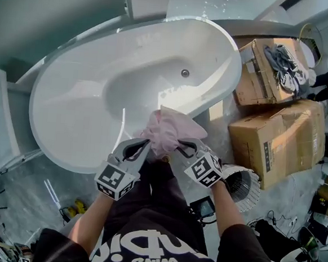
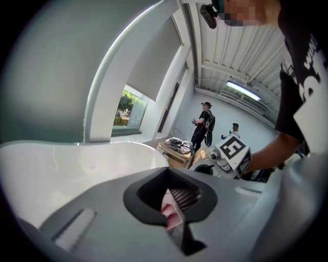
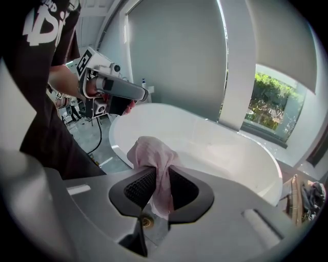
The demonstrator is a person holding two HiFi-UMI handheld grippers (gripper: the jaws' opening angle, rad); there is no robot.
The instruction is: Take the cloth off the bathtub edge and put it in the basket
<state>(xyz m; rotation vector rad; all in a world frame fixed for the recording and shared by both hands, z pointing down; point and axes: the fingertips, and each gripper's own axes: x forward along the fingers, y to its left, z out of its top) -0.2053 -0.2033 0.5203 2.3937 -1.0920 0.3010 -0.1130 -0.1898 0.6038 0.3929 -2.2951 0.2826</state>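
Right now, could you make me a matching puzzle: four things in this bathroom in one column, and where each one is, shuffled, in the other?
Things:
1 pink cloth
2 bathtub
3 basket
4 grey clothes

Places:
A on top of the upper cardboard box
B on the floor beside the lower cardboard box
C clamped by the left gripper and the right gripper
D beyond both grippers, white and oval

Pairs: 1-C, 2-D, 3-B, 4-A.
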